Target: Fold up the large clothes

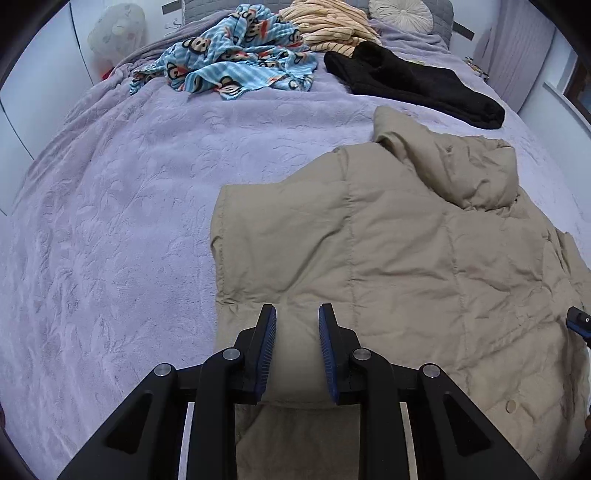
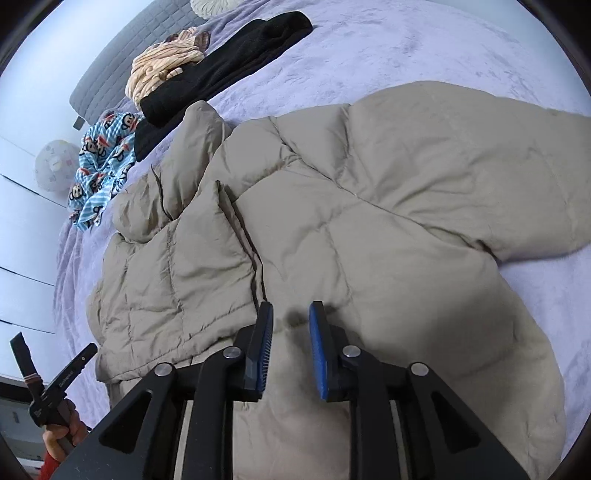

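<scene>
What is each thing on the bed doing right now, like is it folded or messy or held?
Beige puffer jacket: spread on the bed, one side folded in, other sleeve out.
Black garment: lying loosely, unfolded.
Blue monkey-print cloth: crumpled heap.
Striped yellow cloth: crumpled pile.
Left gripper: jaws apart over the jacket, holding nothing.
Right gripper: jaws apart, holding nothing.

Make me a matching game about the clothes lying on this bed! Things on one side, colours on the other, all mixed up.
Things:
1. puffy jacket
2. monkey-print fabric
3. long fuzzy garment
4. bed cover

Colours:
A. black
B. lilac
C. beige
D. blue stripes

Pairs: 1-C, 2-D, 3-A, 4-B
</scene>
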The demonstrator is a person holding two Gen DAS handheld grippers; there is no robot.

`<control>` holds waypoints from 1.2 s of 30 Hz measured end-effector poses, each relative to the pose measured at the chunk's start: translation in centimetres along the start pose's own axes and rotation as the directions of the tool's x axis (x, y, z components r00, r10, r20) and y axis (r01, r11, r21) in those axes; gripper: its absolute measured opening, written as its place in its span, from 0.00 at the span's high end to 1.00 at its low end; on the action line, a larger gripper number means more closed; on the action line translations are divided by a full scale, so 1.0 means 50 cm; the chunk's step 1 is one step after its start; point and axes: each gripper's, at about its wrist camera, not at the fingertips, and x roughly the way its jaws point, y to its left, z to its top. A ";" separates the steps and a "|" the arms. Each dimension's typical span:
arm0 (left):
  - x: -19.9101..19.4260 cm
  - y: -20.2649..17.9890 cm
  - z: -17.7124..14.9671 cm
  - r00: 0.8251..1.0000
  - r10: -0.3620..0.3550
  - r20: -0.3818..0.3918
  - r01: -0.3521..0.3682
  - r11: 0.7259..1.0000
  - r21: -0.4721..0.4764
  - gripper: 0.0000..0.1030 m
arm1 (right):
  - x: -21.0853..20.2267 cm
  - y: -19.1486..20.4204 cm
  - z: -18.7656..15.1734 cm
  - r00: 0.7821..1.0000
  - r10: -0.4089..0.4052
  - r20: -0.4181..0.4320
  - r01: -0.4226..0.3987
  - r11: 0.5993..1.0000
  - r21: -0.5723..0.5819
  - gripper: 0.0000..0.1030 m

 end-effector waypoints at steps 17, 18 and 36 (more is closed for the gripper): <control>-0.064 -0.309 -0.055 0.993 -0.114 -0.019 0.115 0.985 0.126 0.00 | -0.137 -0.225 -0.053 0.994 0.081 0.072 -0.095 0.969 0.228 0.34; -0.062 -0.332 -0.059 0.993 -0.112 -0.028 0.115 0.984 0.137 0.00 | -0.143 -0.241 -0.051 0.993 0.084 0.076 -0.100 0.967 0.236 0.32; -0.036 -0.525 -0.082 0.994 -0.054 -0.100 0.072 0.980 0.188 0.00 | -0.201 -0.559 0.051 0.976 0.109 0.191 -0.185 0.876 0.445 0.10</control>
